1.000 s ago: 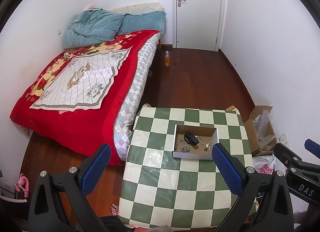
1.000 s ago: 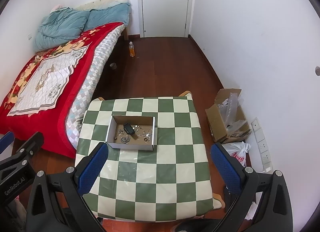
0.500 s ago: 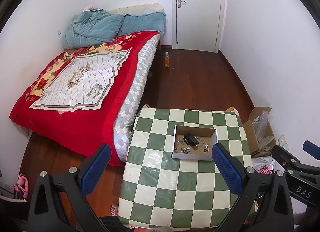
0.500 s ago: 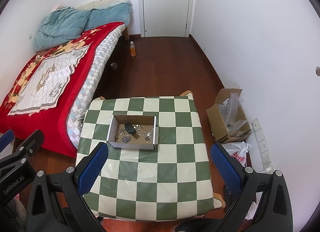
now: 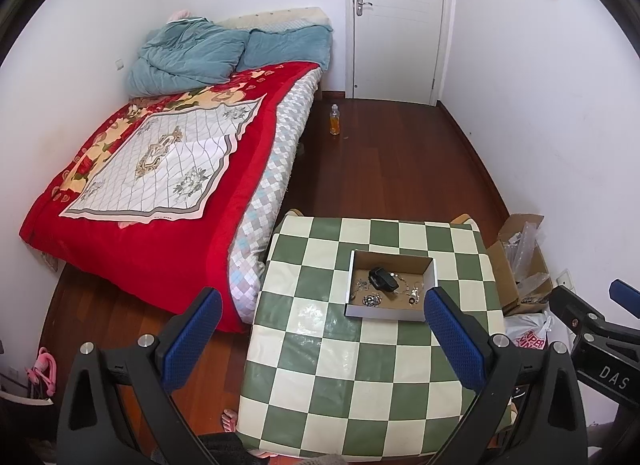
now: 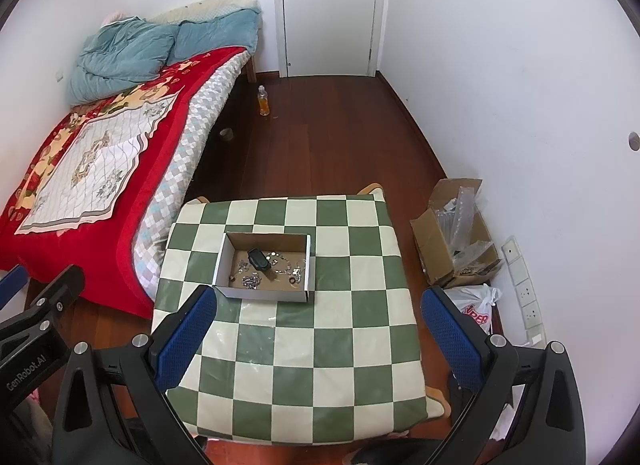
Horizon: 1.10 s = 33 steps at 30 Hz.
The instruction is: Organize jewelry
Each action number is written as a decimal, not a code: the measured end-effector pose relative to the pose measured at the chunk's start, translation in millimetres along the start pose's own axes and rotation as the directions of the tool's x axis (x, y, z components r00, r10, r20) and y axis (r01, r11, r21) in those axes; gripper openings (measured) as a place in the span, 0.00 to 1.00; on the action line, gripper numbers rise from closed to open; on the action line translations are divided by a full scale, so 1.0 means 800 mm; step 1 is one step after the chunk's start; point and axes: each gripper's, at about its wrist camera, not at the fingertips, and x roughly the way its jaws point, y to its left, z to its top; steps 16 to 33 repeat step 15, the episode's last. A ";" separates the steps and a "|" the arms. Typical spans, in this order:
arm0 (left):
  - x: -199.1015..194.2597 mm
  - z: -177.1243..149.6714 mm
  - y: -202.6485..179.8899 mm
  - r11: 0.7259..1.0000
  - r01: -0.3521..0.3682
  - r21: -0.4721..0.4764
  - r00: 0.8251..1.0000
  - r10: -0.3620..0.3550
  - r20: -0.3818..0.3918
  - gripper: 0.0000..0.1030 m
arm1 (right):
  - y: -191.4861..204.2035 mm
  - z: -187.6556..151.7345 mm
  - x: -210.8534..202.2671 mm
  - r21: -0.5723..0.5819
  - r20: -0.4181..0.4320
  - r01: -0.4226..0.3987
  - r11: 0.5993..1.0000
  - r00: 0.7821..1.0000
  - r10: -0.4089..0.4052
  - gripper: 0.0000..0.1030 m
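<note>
A shallow cardboard box (image 5: 430, 265) (image 6: 228, 243) sits on the far half of a green-and-cream checkered table (image 5: 360, 377) (image 6: 320, 345). Inside lie a black pouch (image 5: 383, 278) (image 6: 257, 257) and several small silver jewelry pieces (image 5: 372, 299) (image 6: 250, 281). My left gripper (image 5: 320, 333) is open and empty, held high above the table's near left side. My right gripper (image 6: 320, 331) is open and empty, high above the table's near part. Each gripper shows at the other view's edge.
A bed with a red blanket (image 5: 160, 169) (image 6: 80, 153) stands left of the table. An open cardboard box (image 6: 456, 233) and a plastic bag (image 6: 476, 305) lie on the floor at the right wall. An orange bottle (image 5: 335, 121) stands near the door (image 5: 396, 21).
Both grippers have drifted slightly; the table and box shift a little in the views. Both stay open and empty.
</note>
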 end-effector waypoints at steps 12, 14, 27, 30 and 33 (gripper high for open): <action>0.001 -0.006 0.005 1.000 0.009 -0.016 1.000 -0.009 0.001 1.00 | -0.003 -0.001 -0.001 0.004 0.003 0.007 1.000 1.000 -0.007 1.00; 0.001 -0.007 0.006 1.000 0.007 -0.013 1.000 -0.007 0.000 1.00 | -0.003 -0.001 -0.001 0.006 0.003 0.007 1.000 1.000 -0.007 1.00; 0.002 -0.008 0.007 1.000 0.004 -0.011 1.000 -0.004 0.000 1.00 | -0.003 -0.001 -0.001 0.006 0.002 0.007 1.000 1.000 -0.007 1.00; 0.002 -0.008 0.007 1.000 0.004 -0.011 1.000 -0.004 0.000 1.00 | -0.003 -0.001 -0.001 0.006 0.002 0.007 1.000 1.000 -0.007 1.00; 0.002 -0.008 0.007 1.000 0.004 -0.011 1.000 -0.004 0.000 1.00 | -0.003 -0.001 -0.001 0.006 0.002 0.007 1.000 1.000 -0.007 1.00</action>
